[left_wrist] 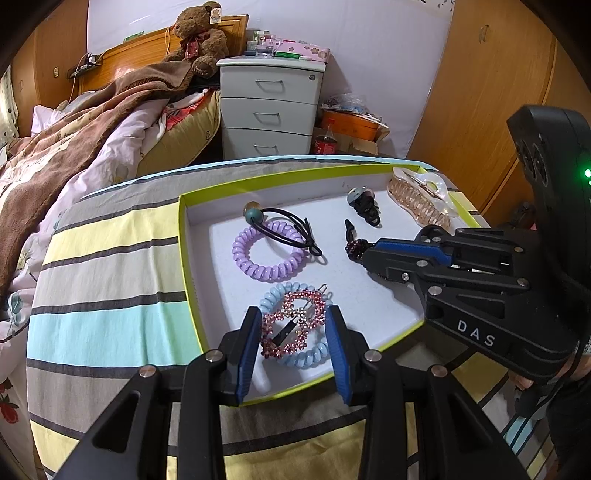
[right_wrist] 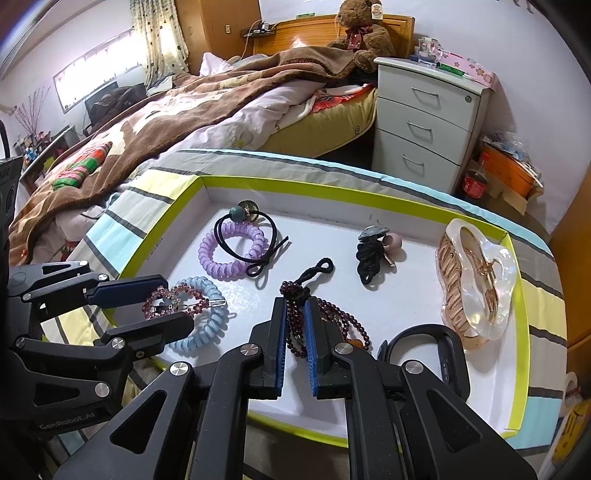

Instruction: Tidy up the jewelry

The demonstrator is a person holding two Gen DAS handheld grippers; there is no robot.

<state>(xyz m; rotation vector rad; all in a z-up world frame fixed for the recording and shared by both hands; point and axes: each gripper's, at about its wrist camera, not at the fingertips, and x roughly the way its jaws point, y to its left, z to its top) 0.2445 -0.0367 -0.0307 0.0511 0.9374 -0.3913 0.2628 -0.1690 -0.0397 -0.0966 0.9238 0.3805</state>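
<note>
My bedroom at home

An unmade bed (right_wrist: 207,107) with a teddy bear (right_wrist: 364,31), a white drawer unit (right_wrist: 428,110), and curtains (right_wrist: 162,40) surround me.

Daylight is coming through my window (right_wrist: 92,79), glaring softly; both fisheye views are bending and darkening at their edges.

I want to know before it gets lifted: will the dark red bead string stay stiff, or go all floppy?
Probably floppy: the bead string lies in loose curls in the tray. The right gripper pinches only one strand, so the rest would likely dangle. The round beads may slip a little.
</note>
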